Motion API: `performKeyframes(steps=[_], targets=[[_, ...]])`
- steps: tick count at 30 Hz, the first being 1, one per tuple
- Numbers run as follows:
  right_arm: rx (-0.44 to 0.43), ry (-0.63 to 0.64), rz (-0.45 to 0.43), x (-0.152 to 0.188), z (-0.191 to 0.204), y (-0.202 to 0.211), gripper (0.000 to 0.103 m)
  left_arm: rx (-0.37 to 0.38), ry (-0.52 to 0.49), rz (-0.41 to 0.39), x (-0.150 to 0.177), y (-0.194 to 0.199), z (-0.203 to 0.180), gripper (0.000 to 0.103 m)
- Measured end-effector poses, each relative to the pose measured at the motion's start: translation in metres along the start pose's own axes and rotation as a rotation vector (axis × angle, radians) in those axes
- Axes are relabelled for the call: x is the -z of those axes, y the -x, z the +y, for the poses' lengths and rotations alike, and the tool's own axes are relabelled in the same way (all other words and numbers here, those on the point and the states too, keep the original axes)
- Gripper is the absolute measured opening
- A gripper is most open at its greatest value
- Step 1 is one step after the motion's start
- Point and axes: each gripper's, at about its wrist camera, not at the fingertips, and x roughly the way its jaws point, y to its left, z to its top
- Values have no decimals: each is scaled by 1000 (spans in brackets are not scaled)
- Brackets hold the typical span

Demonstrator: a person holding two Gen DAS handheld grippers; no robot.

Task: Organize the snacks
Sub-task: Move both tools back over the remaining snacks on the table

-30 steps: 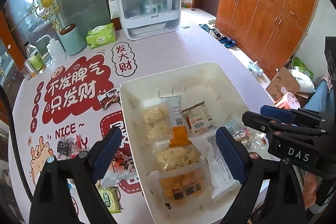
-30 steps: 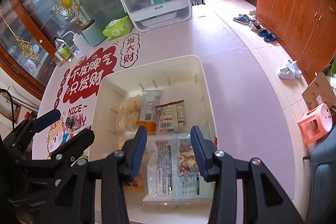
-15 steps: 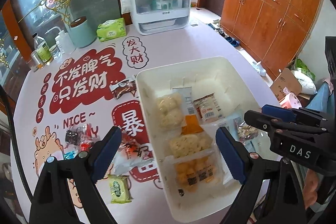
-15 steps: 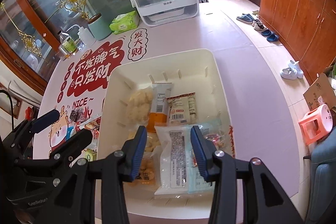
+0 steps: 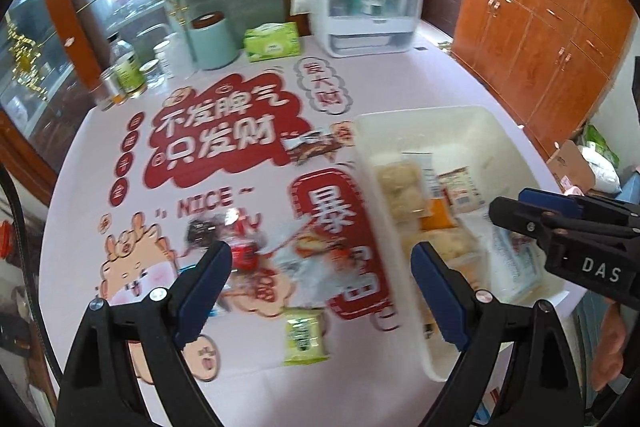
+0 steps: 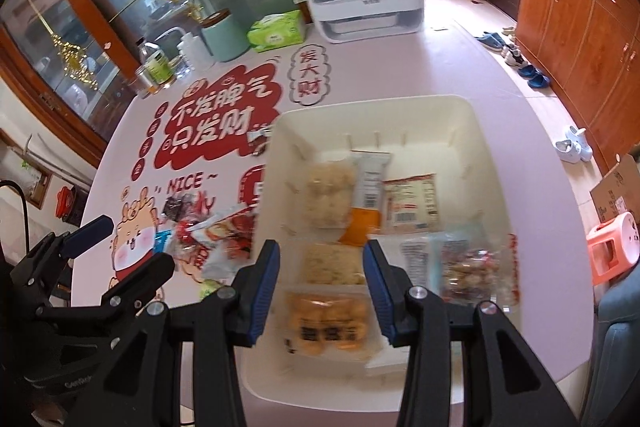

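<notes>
Wooden cupboards and a glass-fronted cabinet ring a round worktop (image 5: 400, 87) covered by a pink cloth printed with red characters. On it, toward the right, sits a white bin (image 6: 472, 131) already holding several packets: pale puffed snacks, an orange-ended sachet (image 6: 360, 223), a barcoded packet (image 6: 412, 199) and a yellow snack bag (image 6: 328, 319) nearest the camera.

Loose snacks remain outside the bin, on the cloth to its left: a small green packet (image 5: 304, 335), a crumpled red-and-clear pile (image 5: 256, 251) and a brown wrapper (image 5: 312, 147) up near the bin's far corner.

Left gripper (image 5: 320, 291) hangs spread wide and empty above the loose pile. Right gripper (image 6: 320, 283) stands partly parted over the bin's near packets, nothing pinched between its pads.

Risks, as I judge them: the pile is slippery film (overlapping, too), so a pinch could take two packets or only a loose corner that slides out on the lift. The green packet lies flat, and fingers may skate over it rather than get beneath. With both tools close together near the bin's left wall, a hurried reach could knock the rim and shift the bin toward the worktop's edge.
</notes>
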Motion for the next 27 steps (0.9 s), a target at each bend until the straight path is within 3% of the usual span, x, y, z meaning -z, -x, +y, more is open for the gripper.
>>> performKeyframes(steps=[14,21,27], targets=[[-66,82,28,-4,93,-26,45,-87,133,29,18,-2,121,90],[-76,110,67,-10,121,-55,49,-102,161,85,29,-26,151,90],[-27,187,141,-10,142,-95,52,-94,175,151,41,-56,167,90]])
